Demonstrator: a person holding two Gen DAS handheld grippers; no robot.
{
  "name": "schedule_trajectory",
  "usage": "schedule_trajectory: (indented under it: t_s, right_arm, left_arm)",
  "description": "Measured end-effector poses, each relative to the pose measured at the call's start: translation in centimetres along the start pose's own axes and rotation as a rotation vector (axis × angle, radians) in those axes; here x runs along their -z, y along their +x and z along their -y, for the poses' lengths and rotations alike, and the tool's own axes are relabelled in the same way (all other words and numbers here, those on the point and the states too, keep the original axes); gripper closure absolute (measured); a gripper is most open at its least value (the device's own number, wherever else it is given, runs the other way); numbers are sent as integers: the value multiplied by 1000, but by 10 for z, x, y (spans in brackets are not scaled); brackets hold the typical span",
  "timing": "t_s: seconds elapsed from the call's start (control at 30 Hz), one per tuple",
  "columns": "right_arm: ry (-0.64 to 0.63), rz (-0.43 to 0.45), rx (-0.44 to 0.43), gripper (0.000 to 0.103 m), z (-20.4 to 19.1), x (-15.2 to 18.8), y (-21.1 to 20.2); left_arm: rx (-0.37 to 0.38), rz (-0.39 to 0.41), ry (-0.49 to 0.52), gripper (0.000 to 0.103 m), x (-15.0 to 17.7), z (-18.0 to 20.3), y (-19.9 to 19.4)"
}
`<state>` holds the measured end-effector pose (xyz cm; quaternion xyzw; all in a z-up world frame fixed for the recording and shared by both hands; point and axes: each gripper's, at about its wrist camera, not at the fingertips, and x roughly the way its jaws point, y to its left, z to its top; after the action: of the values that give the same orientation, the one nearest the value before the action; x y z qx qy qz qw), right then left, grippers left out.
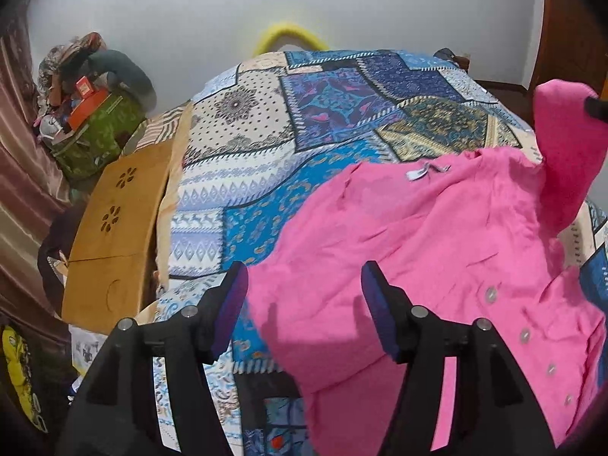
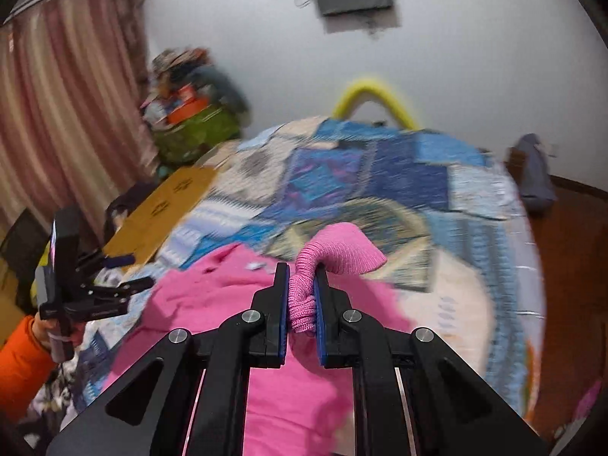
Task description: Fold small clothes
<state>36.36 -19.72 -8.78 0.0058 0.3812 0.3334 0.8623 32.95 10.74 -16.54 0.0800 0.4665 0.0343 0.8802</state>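
A pink buttoned garment (image 1: 425, 258) lies on the patterned bedspread (image 1: 304, 121). My left gripper (image 1: 304, 285) is open and empty, hovering over the garment's left edge. It also shows at the left of the right wrist view (image 2: 133, 271), open. My right gripper (image 2: 301, 277) is shut on the garment's ribbed pink sleeve cuff (image 2: 334, 254) and holds it lifted above the pink garment (image 2: 288, 399). The lifted sleeve shows at the right of the left wrist view (image 1: 566, 144).
A brown cardboard box (image 1: 114, 228) stands left of the bed. A green bag full of clutter (image 1: 91, 133) sits behind it by the curtain (image 2: 64, 121). A yellow curved object (image 1: 288, 36) rises behind the bed. Wooden floor (image 2: 570, 266) lies to the right.
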Motion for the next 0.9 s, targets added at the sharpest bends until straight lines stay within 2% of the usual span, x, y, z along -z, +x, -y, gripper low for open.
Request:
schedule_trajectory:
  t_s: [0.27, 0.33, 0.4, 0.47, 0.57, 0.63, 0.77, 0.9]
  right_arm:
    - [-82, -217, -144, 92, -67, 34, 100]
    - [-97, -288, -165, 88, -79, 47, 124]
    - [-118, -342, -161, 85, -87, 54, 134]
    - [-135, -383, -166, 77, -91, 58, 138]
    - [-146, -342, -160, 70, -89, 50, 126]
    - [-149, -295, -124, 60, -80, 41, 114]
    - [-87, -192, -37, 59, -39, 23, 90]
    - [-1, -142, 73, 59, 10, 14, 80]
  left_arm:
    - [-21, -45, -95, 41, 21, -45, 18]
    - [-26, -57, -116, 42, 25, -53, 23]
    - [-30, -64, -125, 42, 27, -59, 28]
    - [-31, -68, -130, 42, 28, -62, 31]
    - [-35, -74, -131, 41, 24, -64, 39]
    - [-34, -80, -138, 41, 17, -65, 48]
    - [-20, -104, -156, 41, 4, -65, 70]
    - [-2, -131, -163, 42, -15, -60, 101]
